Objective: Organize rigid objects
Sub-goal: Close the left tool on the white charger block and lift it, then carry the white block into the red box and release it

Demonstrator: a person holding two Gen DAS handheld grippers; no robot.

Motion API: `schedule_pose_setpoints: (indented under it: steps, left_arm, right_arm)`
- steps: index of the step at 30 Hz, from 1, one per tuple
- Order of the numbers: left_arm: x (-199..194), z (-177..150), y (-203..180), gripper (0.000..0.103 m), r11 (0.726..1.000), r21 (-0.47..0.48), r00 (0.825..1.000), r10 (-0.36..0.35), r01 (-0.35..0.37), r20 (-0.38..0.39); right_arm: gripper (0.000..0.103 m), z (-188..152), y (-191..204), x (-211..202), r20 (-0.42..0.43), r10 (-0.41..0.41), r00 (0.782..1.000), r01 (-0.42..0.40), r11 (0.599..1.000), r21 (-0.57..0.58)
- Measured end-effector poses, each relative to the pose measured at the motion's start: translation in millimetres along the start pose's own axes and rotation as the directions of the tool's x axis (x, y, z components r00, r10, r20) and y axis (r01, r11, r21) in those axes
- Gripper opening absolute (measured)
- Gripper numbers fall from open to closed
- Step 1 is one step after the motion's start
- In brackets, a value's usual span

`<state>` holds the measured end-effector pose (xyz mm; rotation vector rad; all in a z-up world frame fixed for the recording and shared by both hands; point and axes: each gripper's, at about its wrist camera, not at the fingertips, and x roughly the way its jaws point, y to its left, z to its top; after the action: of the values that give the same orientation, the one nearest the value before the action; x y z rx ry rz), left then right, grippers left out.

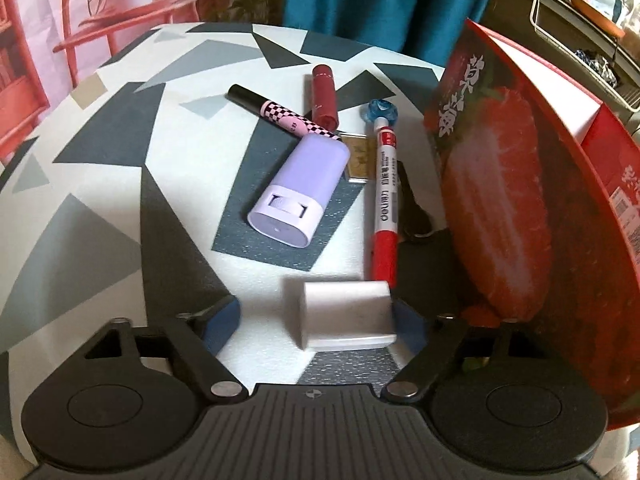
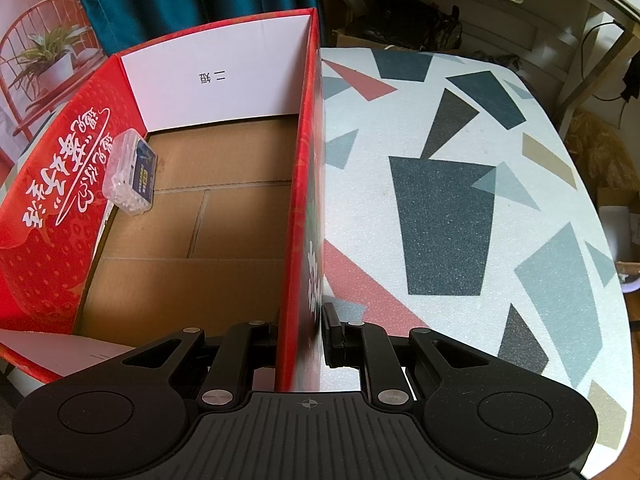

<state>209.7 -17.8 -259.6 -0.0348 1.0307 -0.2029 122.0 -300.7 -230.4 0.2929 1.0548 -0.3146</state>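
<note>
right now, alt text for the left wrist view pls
The left gripper is open around a white block on a patterned table. Beyond lie a lilac case, red marker and red strawberry box.

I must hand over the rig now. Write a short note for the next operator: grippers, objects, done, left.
Left gripper: open around a white block, not yet closed.
Right gripper: shut on the red box wall.
Done: one clear plastic case is inside the box.
Left on the table: white block, purple case, red marker, checkered pen, red tube, small gold item.
</note>
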Motion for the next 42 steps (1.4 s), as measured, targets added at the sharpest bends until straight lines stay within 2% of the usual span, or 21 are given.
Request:
schedule_pose_setpoints:
  steps: [1,2,3,6,11,16,20,23,27,31,35,39,42]
  left_arm:
    - [-1.4,0.9,-1.8,0.067,1.000,0.005,1.000,-0.011,0.011,0.000]
    - [-2.3,0.5,-3.7,0.052,1.000,0.016,1.000,-0.025,0.025,0.003]
    - [-4.4,-0.1,-7.7,0.049,0.999,0.032,0.999,-0.033,0.033,0.007]
    - [-5.4,-2.5,-15.3,0.049,0.996,0.087,1.000,-0.014,0.012,0.020]
    - [-7.9,-4.5,-11.5,0.049,0.996,0.090,0.999,-0.027,0.024,0.034]
    - [-20.6,5.2,-10.0,0.049,0.992,0.120,0.995,-0.050,0.039,0.091]
    - [-46.6,27.2,-14.2,0.049,0.982,0.177,0.979,-0.095,0.063,0.182]
    - [-69.5,50.2,-20.7,0.049,0.972,0.206,0.957,-0.160,0.110,0.241]
    - [-87.9,74.9,-46.1,0.049,0.937,0.309,0.926,-0.254,0.164,0.278]
    - [-85.5,85.7,-80.8,0.049,0.888,0.424,0.911,-0.311,0.177,0.270]
    - [-67.3,83.0,-110.4,0.049,0.841,0.506,0.920,-0.334,0.192,0.207]
    - [-50.4,71.0,-131.1,0.049,0.785,0.605,0.934,-0.303,0.133,0.188]
    - [-39.9,68.0,-142.5,0.049,0.757,0.642,0.942,-0.294,0.125,0.164]
  right_arm:
    - [0.014,0.0,0.0,0.0,0.000,0.001,1.000,-0.001,1.000,0.000]
    - [0.014,0.0,-0.1,0.0,0.000,0.001,1.000,-0.001,1.000,0.000]
    - [0.015,0.0,0.1,-0.1,0.001,0.001,1.000,-0.001,1.000,0.000]
    - [0.015,0.0,0.1,-0.1,0.000,0.002,1.000,-0.002,1.000,0.000]
    - [0.015,-0.5,-0.6,0.2,0.000,0.004,1.000,-0.004,1.000,0.000]
    - [0.015,-0.6,-0.6,0.1,-0.001,0.003,1.000,-0.003,1.000,-0.001]
    - [0.014,-0.4,-0.2,-0.1,-0.001,0.003,1.000,-0.003,1.000,-0.002]
    - [0.014,-0.3,-0.3,-0.1,-0.001,0.003,1.000,-0.003,1.000,-0.002]
    - [0.014,-0.3,-0.5,-0.1,-0.001,0.003,1.000,-0.003,1.000,-0.002]
    - [0.014,0.1,-0.2,0.0,-0.001,0.003,1.000,-0.003,1.000,-0.002]
    - [0.014,0.1,0.2,0.3,-0.003,0.003,1.000,-0.003,1.000,-0.004]
    - [0.015,0.3,0.5,0.4,-0.003,0.003,1.000,-0.003,1.000,-0.003]
    - [0.015,0.4,0.5,0.4,-0.003,0.003,1.000,-0.003,1.000,-0.004]
